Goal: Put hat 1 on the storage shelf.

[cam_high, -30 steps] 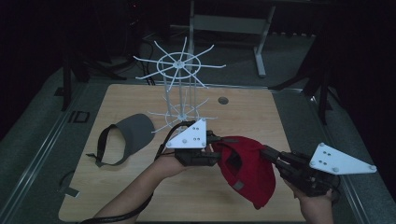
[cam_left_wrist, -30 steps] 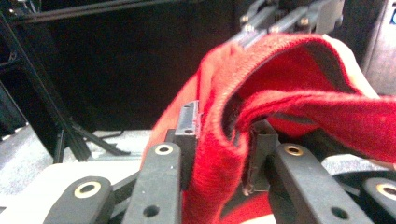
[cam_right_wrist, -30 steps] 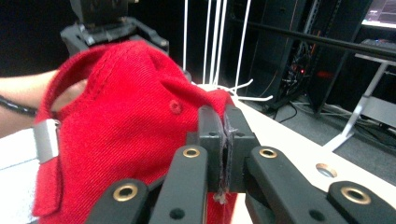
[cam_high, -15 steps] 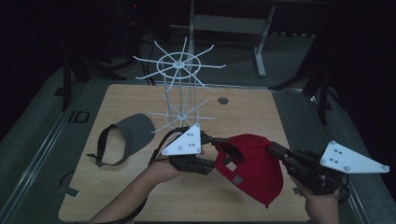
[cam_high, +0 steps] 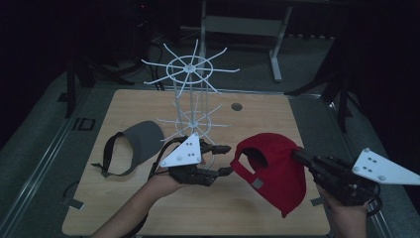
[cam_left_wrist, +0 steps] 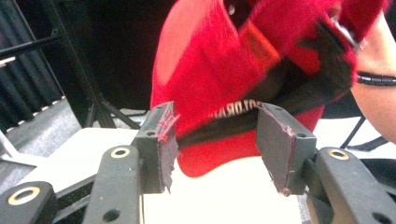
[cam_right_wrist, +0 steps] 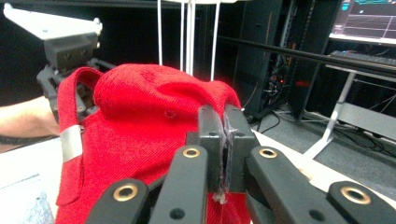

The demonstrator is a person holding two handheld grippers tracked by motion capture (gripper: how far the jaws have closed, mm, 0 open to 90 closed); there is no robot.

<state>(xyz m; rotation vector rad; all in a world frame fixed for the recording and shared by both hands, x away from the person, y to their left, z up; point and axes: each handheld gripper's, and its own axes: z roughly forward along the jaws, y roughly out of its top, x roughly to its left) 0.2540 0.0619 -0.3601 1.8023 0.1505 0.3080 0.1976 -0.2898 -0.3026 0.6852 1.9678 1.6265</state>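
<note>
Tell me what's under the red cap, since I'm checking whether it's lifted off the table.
Under the red cap the high view shows bare wooden table; the cap hangs in the right gripper, pinched shut on its cloth. The table directly beneath the cap is covered from view.

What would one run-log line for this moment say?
right gripper: shut on red cap | left gripper: jaws just opened, pads clear of cap's back edge | grey visor: on table | white rack: bare
</note>
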